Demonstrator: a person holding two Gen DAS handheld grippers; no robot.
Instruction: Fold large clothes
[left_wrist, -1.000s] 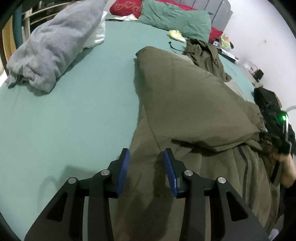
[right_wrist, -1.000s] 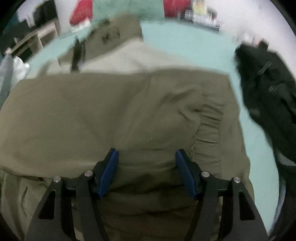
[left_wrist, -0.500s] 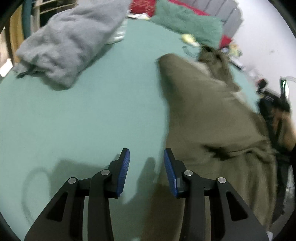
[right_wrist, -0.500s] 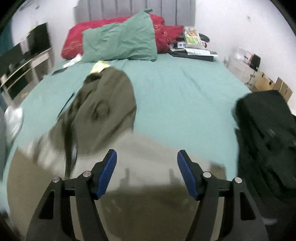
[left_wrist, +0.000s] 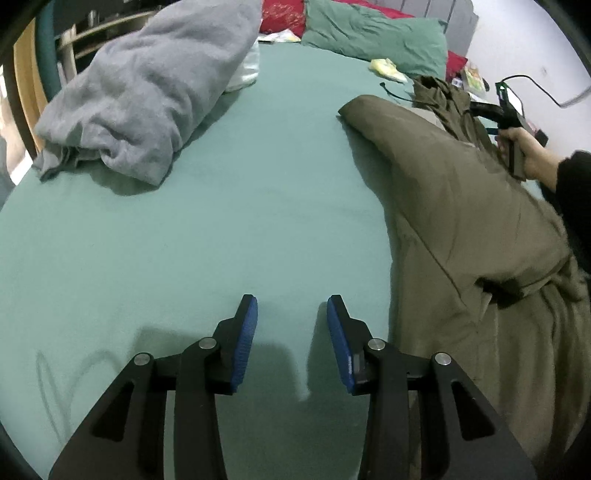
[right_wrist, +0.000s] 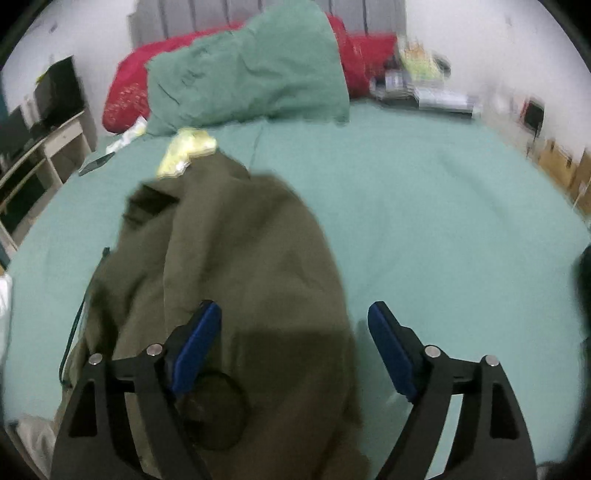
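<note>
Left gripper (left_wrist: 291, 314) held over bare green bedsheet (left_wrist: 221, 229), jaws partly spread with nothing between them, blue pads (left_wrist: 245, 339) facing each other above their own shadow. Just to its right, olive-green garment (left_wrist: 461, 221) spread along the bed, one folded edge running away from the gripper toward a rounded far corner, a layer lapped over the lower part near the right edge. Ahead and to the left, a crumpled grey blanket (left_wrist: 147, 92); beyond it, far ahead, a green pillow (left_wrist: 373, 33) against a red pillow (left_wrist: 284, 16). Far right in the left wrist view, a hand (left_wrist: 524, 147) gripping the other tool above the garment's far end.

Right gripper (right_wrist: 295, 339) poised over the garment's dark hood end (right_wrist: 240, 277), jaws wide and opening, cloth lying below the left pad, the right pad over bare sheet; no pad pressing on fabric. Ahead of it, a yellow packet (right_wrist: 188, 147) at the garment's tip, then the pillows
</note>
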